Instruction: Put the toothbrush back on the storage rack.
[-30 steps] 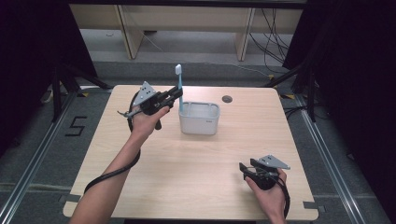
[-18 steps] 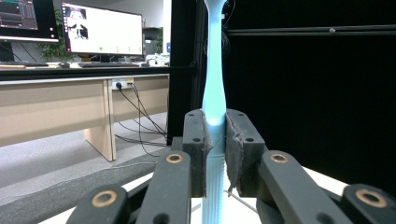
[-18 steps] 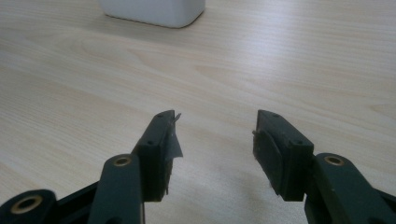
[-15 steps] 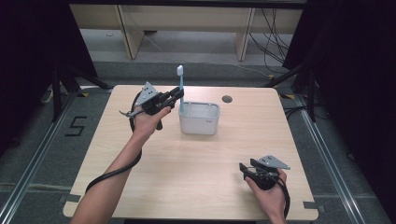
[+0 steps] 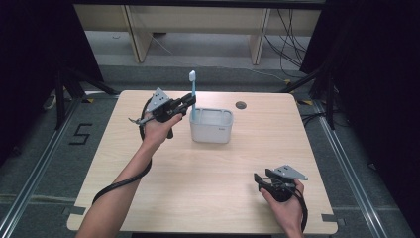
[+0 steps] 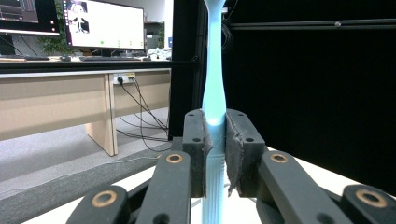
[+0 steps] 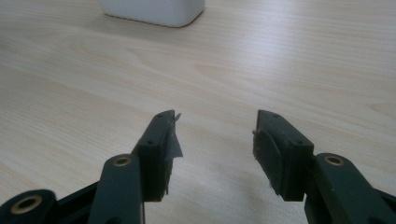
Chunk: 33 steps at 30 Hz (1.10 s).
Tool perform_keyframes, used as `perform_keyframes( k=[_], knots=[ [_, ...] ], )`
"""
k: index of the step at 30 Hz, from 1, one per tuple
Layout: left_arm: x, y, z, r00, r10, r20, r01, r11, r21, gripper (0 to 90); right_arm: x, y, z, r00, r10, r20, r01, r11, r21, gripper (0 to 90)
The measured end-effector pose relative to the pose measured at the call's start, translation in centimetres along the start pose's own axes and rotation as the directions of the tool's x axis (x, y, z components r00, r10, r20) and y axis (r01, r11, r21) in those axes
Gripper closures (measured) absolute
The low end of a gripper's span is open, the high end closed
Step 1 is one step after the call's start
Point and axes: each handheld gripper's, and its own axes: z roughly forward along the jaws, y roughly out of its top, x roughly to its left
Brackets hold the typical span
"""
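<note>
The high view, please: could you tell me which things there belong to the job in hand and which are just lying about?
In the job:
- slim light-blue plastic toothbrush, upright, clamped in the left tool
- white rounded-rectangle plastic holder, directly beneath the toothbrush

Not in use:
- right tool, open, resting low over bare wooden table
- small dark round grommet in the tabletop behind the holder

The left forearm reaches forward, its black two-jaw left claw [image 5: 189, 99] clamped on an upright pale blue toothbrush [image 5: 193, 94], while the right hand holds the black right claw [image 5: 257, 179] low with jaws parted
</note>
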Motion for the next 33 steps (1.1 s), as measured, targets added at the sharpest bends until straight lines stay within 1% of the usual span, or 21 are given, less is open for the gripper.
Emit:
perform_keyframes(
  k=[2,3,4,5,6,7,8,9,10,17,18,23,24,25,29,30,33],
  knots=[
    [0.03,-0.05,0.03,1.0000,-0.003,-0.002,0.003,1.0000,0.003,78.5,-0.01,-0.02,0.00,1.0000,-0.002,0.000,0.002,1.000,0.002,49.1],
    [0.05,-0.06,0.05,1.0000,-0.003,-0.001,0.003,1.0000,0.003,78.5,0.28,-0.10,0.12,0.9993,0.036,-0.010,-0.036,0.999,-0.003,49.1],
    [0.06,-0.08,0.07,1.0000,-0.004,-0.002,0.004,1.0000,0.004,78.5,0.33,-0.10,0.11,0.9990,0.042,-0.011,-0.042,0.999,0.001,49.1],
    [0.08,-0.11,0.10,1.0000,-0.004,-0.002,0.004,1.0000,0.003,78.5,0.03,-0.04,0.06,1.0000,-0.001,0.001,0.001,1.000,-0.001,49.1],
    [0.10,-0.14,0.11,1.0000,-0.004,-0.002,0.004,1.0000,0.005,78.5,0.00,0.00,-0.09,0.9999,-0.008,0.013,0.008,1.000,0.012,49.1],
    [0.13,-0.17,0.13,1.0000,-0.003,-0.002,0.003,1.0000,0.006,78.5,0.31,-0.04,-0.08,0.9994,0.036,-0.001,-0.036,0.999,0.020,49.1],
    [0.15,-0.19,0.13,1.0000,-0.003,-0.003,0.003,1.0000,0.007,78.5,0.42,-0.07,0.03,0.9988,0.048,-0.006,-0.048,0.999,0.011,49.1],
    [0.16,-0.22,0.15,1.0000,-0.005,-0.004,0.005,1.0000,0.007,78.5,0.42,-0.07,0.03,0.9988,0.048,-0.006,-0.048,0.999,0.011,49.1],
    [0.19,-0.23,0.16,1.0000,-0.004,-0.005,0.004,1.0000,0.008,78.5,0.43,-0.07,-0.03,0.9989,0.047,-0.005,-0.047,0.999,0.021,49.2],
    [0.29,-0.30,0.22,1.0000,-0.006,-0.006,0.006,0.9999,0.011,78.5,0.40,-0.12,0.03,0.9992,0.040,-0.005,-0.040,0.999,0.020,49.1],
    [0.28,-0.34,0.23,1.0000,-0.006,-0.006,0.006,0.9999,0.012,78.5,0.39,-0.10,-0.04,0.9993,0.037,-0.005,-0.037,0.999,0.030,49.1],
    [0.23,-0.43,0.23,1.0000,-0.005,-0.008,0.005,0.9999,0.016,78.5,0.45,-0.09,-0.04,0.9991,0.042,-0.004,-0.042,0.999,0.030,49.1],
    [0.20,-0.43,0.23,1.0000,-0.006,-0.007,0.006,0.9999,0.015,78.5,0.14,-0.07,0.01,1.0000,0.000,0.004,0.000,1.000,0.016,49.1],
    [0.17,-0.42,0.22,1.0000,0.000,-0.003,0.000,0.9998,0.020,78.5,0.09,-0.07,0.02,1.0000,-0.008,0.005,0.008,1.000,0.012,49.1],
    [0.13,-0.51,0.24,1.0000,0.003,-0.005,-0.003,0.9997,0.025,78.5,0.09,-0.07,0.02,1.0000,-0.006,0.005,0.006,1.000,0.014,49.1],
    [0.15,-0.54,0.22,1.0000,0.006,-0.006,-0.006,0.9996,0.028,78.5,0.03,-0.09,0.01,0.9999,-0.014,0.007,0.014,1.000,0.013,49.1],
    [0.16,-0.60,0.18,1.0000,0.002,-0.006,-0.002,0.9996,0.028,78.5,0.04,-0.08,-0.01,0.9999,-0.010,0.007,0.010,1.000,0.015,49.1]
  ],
)
